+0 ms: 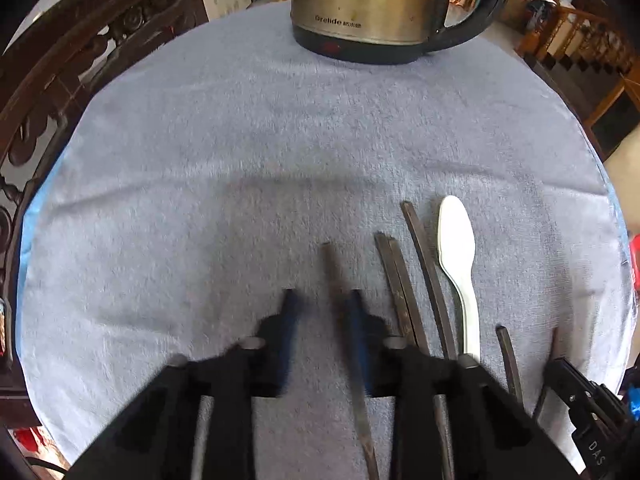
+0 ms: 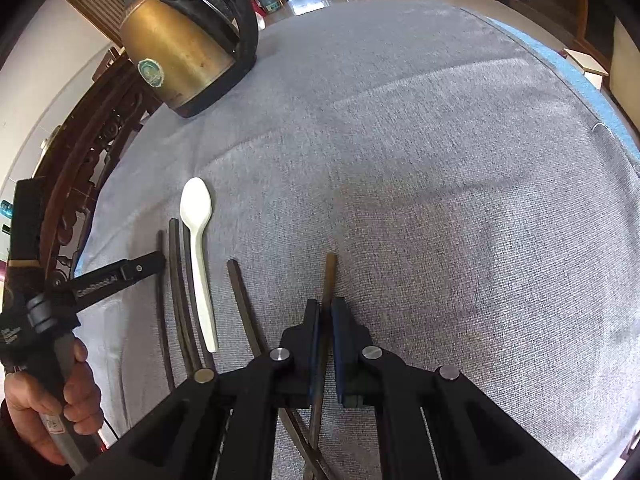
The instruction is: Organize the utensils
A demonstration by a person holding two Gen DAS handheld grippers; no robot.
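Note:
Several dark chopsticks and a white spoon (image 1: 456, 236) lie side by side on the grey cloth (image 1: 240, 140). In the left wrist view my left gripper (image 1: 322, 312) points down over the leftmost chopstick (image 1: 329, 264). That stick runs along the right finger, and the left finger stands apart from it. A close pair of chopsticks (image 1: 394, 276) and a single one (image 1: 424, 264) lie between it and the spoon. My right gripper (image 2: 326, 320) is shut on a brownish chopstick (image 2: 330, 276), with a dark chopstick (image 2: 240, 300) just left of it.
A brass-coloured electric kettle (image 1: 368, 4) stands at the far edge of the cloth. A carved dark wooden chair (image 1: 60, 80) borders the table's left side. A hand (image 2: 52, 400) holds the left gripper's handle at the lower left of the right wrist view. The cloth's edge (image 2: 592, 92) curves at right.

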